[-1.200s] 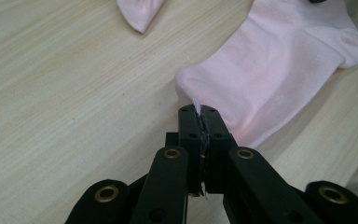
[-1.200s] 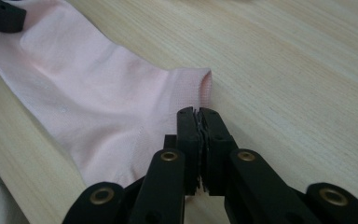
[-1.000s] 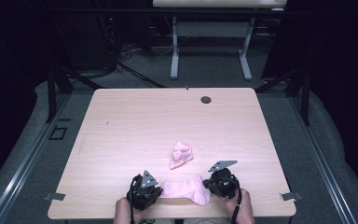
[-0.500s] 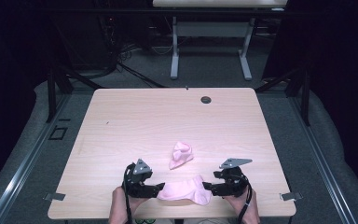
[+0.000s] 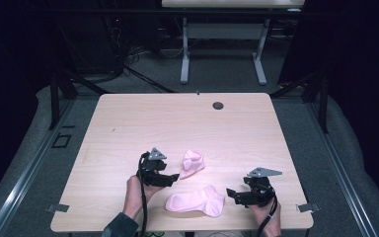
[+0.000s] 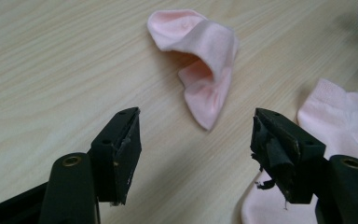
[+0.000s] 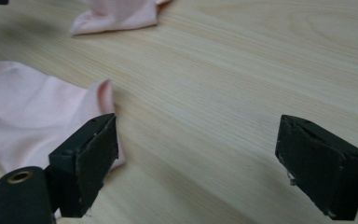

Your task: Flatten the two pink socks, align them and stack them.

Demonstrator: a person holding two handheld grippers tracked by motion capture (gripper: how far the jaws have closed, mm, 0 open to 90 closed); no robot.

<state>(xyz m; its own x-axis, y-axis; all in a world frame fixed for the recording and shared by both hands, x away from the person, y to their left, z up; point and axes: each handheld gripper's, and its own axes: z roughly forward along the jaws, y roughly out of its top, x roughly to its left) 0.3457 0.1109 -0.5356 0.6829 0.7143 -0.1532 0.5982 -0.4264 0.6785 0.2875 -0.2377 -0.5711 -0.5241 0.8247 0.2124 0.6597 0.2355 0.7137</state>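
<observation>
Socks are seen near the table's [image 5: 128, 123] front edge: a flat pink sock [image 5: 196, 201] lies just inside that edge, and a crumpled pink sock [image 5: 192, 163] sits a little farther in, apart from it. The left claw [image 5: 170, 178] is held open and empty just beside the crumpled sock, jaws spread wide. The right claw [image 5: 233, 194] is likewise held open and empty near the flat sock's cuff, toward the front right corner.
</observation>
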